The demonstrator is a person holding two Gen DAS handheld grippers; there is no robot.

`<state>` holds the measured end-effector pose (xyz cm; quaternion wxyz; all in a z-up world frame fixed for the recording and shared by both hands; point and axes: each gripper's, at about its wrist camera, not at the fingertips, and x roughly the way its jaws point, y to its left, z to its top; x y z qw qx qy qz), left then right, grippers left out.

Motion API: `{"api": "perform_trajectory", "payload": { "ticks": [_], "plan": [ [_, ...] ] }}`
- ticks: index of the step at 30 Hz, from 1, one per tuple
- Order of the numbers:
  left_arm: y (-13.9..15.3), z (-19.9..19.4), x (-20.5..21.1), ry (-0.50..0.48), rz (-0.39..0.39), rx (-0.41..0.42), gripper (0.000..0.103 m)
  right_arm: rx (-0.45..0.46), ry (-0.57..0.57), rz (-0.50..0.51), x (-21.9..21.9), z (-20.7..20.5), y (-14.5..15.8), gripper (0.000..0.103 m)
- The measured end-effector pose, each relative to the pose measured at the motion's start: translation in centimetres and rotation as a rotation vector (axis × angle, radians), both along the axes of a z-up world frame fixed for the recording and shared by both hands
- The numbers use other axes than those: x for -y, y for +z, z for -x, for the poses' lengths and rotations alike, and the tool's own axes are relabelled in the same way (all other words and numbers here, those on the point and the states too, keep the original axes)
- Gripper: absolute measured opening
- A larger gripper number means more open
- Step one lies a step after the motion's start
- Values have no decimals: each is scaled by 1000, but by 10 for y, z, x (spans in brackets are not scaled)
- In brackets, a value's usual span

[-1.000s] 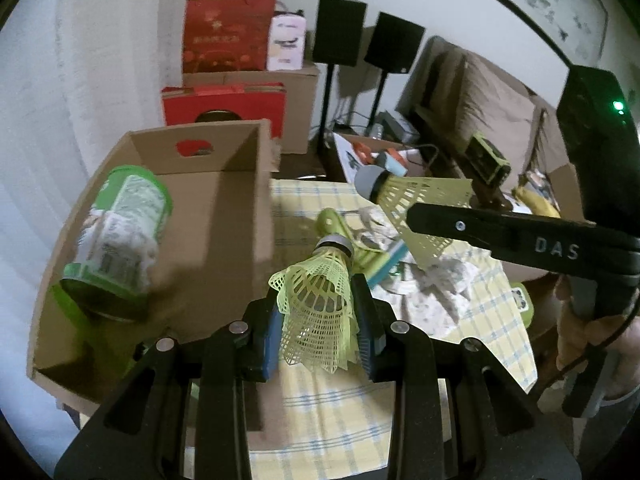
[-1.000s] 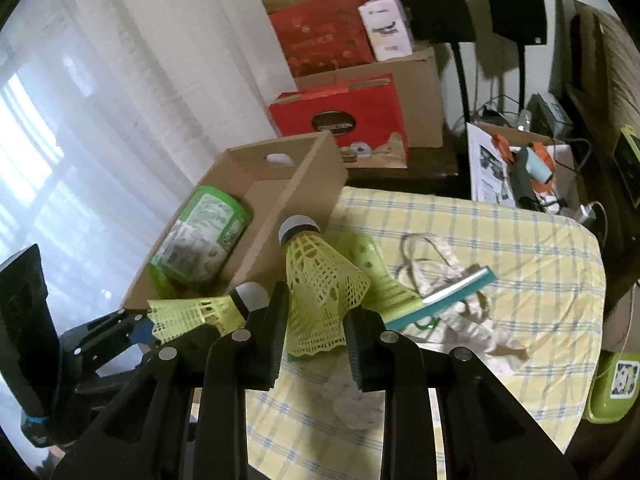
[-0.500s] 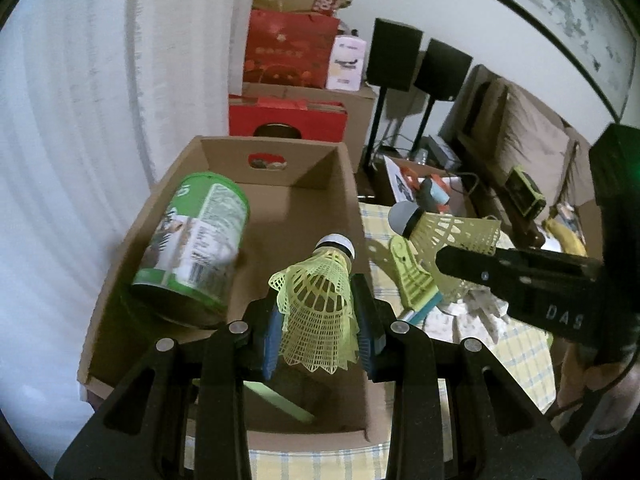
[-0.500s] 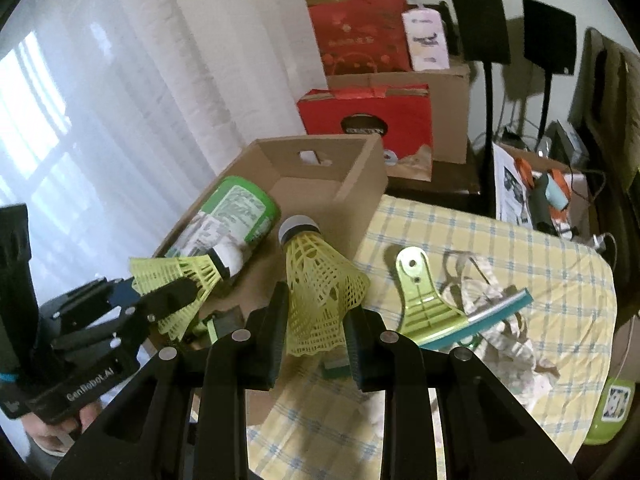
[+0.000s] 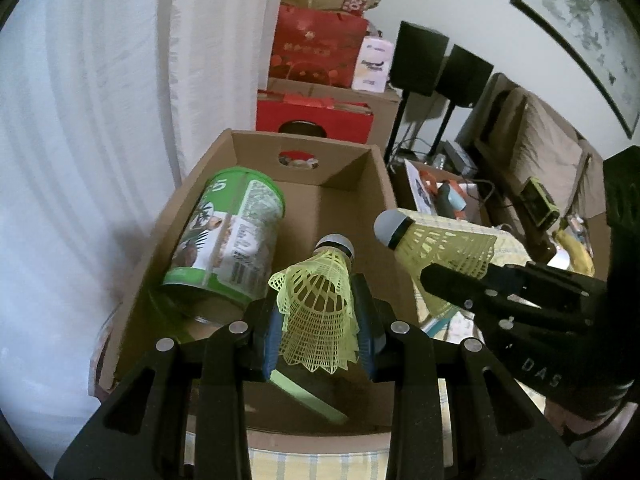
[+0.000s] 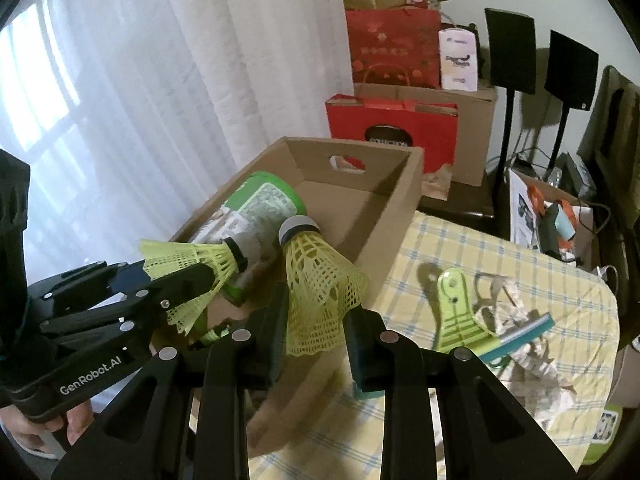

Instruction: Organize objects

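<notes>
My left gripper point(image 5: 318, 332) is shut on a yellow-green shuttlecock point(image 5: 316, 308), its cork tip pointing away, held over the open cardboard box point(image 5: 360, 152). My right gripper point(image 6: 316, 332) is shut on a second yellow-green shuttlecock point(image 6: 320, 284), above the box's near right corner. In the left wrist view the right gripper point(image 5: 460, 284) comes in from the right with its shuttlecock point(image 5: 436, 244) over the box's right wall. The right wrist view shows the left gripper point(image 6: 176, 284) at the left with its shuttlecock point(image 6: 192, 264). A green labelled can point(image 5: 224, 248) lies on its side in the box.
A checked yellow cloth point(image 6: 520, 264) covers the table, with a green clip point(image 6: 456, 312), a teal-edged strip point(image 6: 516, 336) and crumpled paper point(image 6: 532, 364) on it. Red gift boxes point(image 6: 392, 132), cartons and two black speakers point(image 6: 508, 48) stand behind. A white curtain point(image 5: 100, 120) hangs left.
Both grippers have moved left from over the cloth to over the cardboard box, each still clamped on its shuttlecock. The box and can now fill the middle of both views.
</notes>
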<state>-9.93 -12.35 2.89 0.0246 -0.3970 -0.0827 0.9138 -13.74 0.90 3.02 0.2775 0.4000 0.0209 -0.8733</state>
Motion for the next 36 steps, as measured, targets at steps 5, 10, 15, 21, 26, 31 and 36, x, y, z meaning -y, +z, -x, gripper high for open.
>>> {"api": "perform_trajectory", "payload": {
  "ticks": [5, 10, 15, 21, 26, 31, 36],
  "plan": [
    [-10, 1, 12, 18, -5, 19, 29, 33, 12, -13, 16, 4, -11, 26],
    [-24, 4, 19, 25, -16, 50, 30, 42, 8, -21, 23, 8, -15, 27],
    [-34, 7, 21, 26, -25, 72, 32, 53, 23, -49, 30, 8, -20, 34],
    [-39, 11, 25, 40, -40, 88, 39, 54, 18, -47, 29, 7, -23, 42],
    [-38, 8, 32, 67, -52, 82, 59, 50, 15, -21, 25, 5, -19, 45],
    [-29, 4, 36, 75, -62, 59, 66, 36, 9, -5, 20, 2, -12, 47],
    [-18, -1, 37, 74, -56, 33, 70, 25, -7, 10, 11, -2, -5, 48]
  ]
}}
